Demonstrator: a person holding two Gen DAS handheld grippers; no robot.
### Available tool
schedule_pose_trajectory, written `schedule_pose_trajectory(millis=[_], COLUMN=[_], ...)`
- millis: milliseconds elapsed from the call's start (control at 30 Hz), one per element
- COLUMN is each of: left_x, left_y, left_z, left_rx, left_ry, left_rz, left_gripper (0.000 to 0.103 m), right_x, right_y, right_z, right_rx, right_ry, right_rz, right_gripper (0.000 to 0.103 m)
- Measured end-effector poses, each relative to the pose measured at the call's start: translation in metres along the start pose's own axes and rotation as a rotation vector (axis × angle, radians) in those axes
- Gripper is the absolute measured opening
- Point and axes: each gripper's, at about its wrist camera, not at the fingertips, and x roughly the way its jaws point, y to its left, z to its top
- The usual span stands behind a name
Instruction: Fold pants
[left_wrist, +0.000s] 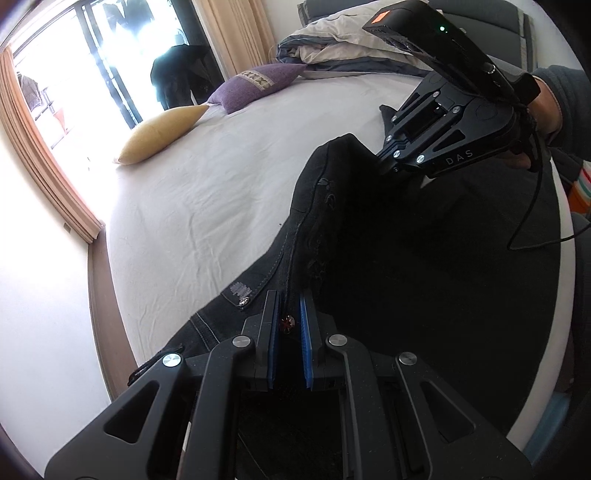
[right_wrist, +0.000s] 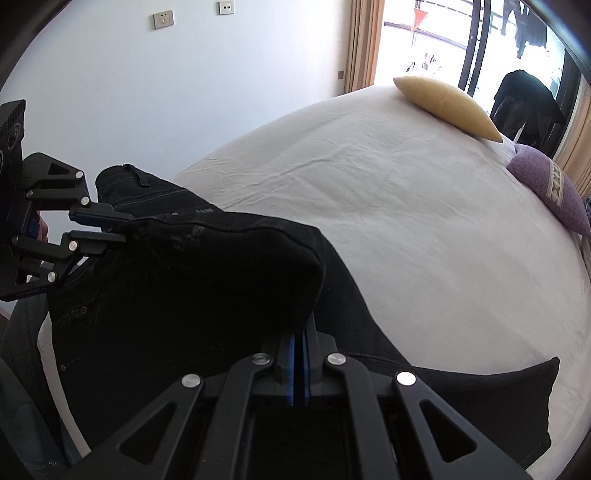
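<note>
Black pants (right_wrist: 192, 280) lay on the bed (right_wrist: 388, 221), one edge lifted. Left gripper (left_wrist: 288, 317) was clamped on the waistband by the button; right gripper (right_wrist: 299, 332) was clenched on the raised fabric fold. Yellow pillow (right_wrist: 447, 107) sat well apart.

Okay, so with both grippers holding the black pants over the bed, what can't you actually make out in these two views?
- Right gripper tips: in the right wrist view, the pants drape over them.
- Left gripper pinch: left wrist view shows fabric and a rivet between the pads, layer count unclear.
- Pants' lower legs: cut off by the right wrist view's bottom edge.
- Pants' surface detail: too dark in both views.
- Outside the window: overexposed.
</note>
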Motion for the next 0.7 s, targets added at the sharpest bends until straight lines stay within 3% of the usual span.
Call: schedule_pose_trajectory(millis=[167,400,700], left_x=[-0.018,-0.041,-0.057], left_y=[-0.026,-0.055,-0.119], left_z=[-0.021,-0.06,-0.115], left_rx=[0.017,0.055,0.248], left_ry=[0.02,0.052,0.102], left_rz=[-0.003,-0.031,-0.09], left_gripper=[0.009,0.009,0.009], right_x=[-0.009,-0.024,-0.027], right_y=[0.027,0.048,0.099], right_z=[-0.028,-0.071,-0.124], right_rx=[0.002,0.015,-0.14], right_ry=[0.015,0.03,0.113], right_rz=[0.016,-0.041,-0.148], right_gripper=[0.004,0.004,0.004])
